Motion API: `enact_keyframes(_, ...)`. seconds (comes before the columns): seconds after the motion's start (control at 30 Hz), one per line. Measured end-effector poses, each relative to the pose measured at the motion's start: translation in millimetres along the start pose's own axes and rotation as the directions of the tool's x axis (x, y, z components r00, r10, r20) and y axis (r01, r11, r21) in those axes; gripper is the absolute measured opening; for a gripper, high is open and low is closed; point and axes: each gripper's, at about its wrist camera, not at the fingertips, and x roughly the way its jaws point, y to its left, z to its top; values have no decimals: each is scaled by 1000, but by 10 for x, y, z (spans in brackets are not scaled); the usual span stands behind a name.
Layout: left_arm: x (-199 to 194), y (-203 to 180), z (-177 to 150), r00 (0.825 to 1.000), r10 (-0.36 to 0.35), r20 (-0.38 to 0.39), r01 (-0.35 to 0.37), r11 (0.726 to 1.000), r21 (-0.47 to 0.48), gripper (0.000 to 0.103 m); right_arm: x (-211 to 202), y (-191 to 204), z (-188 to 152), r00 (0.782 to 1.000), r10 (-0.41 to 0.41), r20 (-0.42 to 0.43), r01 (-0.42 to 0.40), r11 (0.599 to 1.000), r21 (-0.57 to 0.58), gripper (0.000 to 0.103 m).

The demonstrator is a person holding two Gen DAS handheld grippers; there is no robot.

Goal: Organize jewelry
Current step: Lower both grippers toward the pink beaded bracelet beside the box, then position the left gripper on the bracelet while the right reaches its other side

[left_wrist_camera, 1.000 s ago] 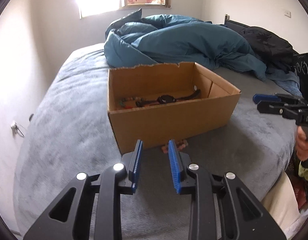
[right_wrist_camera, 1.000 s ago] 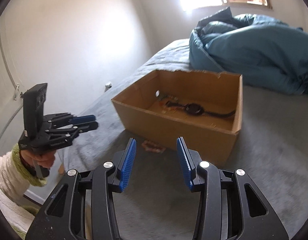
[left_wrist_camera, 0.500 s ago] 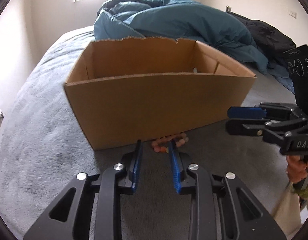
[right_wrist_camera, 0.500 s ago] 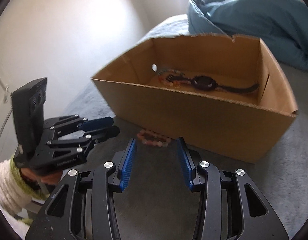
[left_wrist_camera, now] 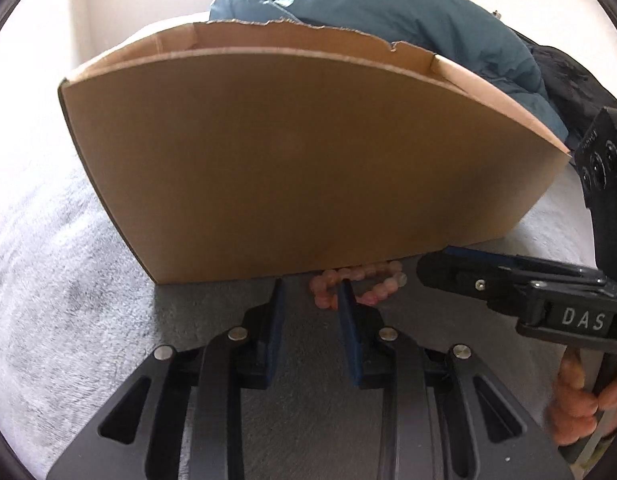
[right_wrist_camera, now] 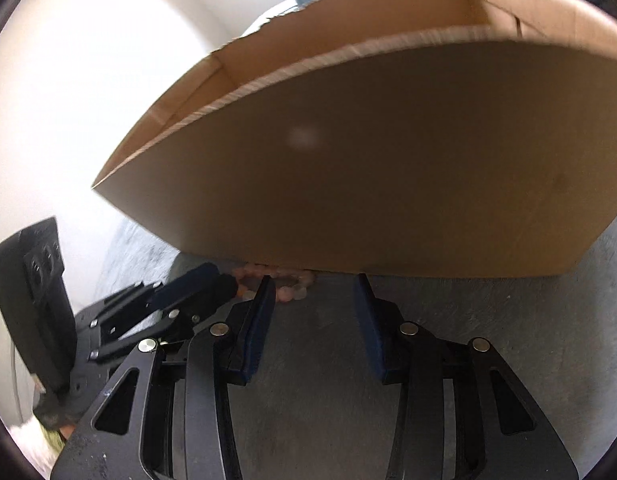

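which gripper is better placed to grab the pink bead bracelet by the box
Left, probably: the left hand-held gripper has open jaws right at the pink bead bracelet by the brown cardboard box; the right hand-held gripper sits off to its side.

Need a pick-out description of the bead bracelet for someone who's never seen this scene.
Find the big open cardboard box on the grey blanket covering the bed. At the foot of the box's near wall, on the blanket, lies the bracelet, just past the tips of the left gripper. It is a small loop of round pinkish beads, the only jewelry outside the box.
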Motion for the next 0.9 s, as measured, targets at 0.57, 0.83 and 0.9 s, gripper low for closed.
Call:
enact_keyframes(0.57,16,-5,-39,996,-79,-43,78,996,-38,0,97,38,-38,994,99,-40,-96,994,60,7)
enact_keyframes(0.83,-119,-87,-236,990,-121,-69,120,993,-17,0,24,133,-205,991,94,-92,-92,995,26,7)
enact_keyframes(0.9,-181,-83,-251,990,-132,-54,132,991,-8,0,-12,139,-225,992,93,-85,-91,996,27,7)
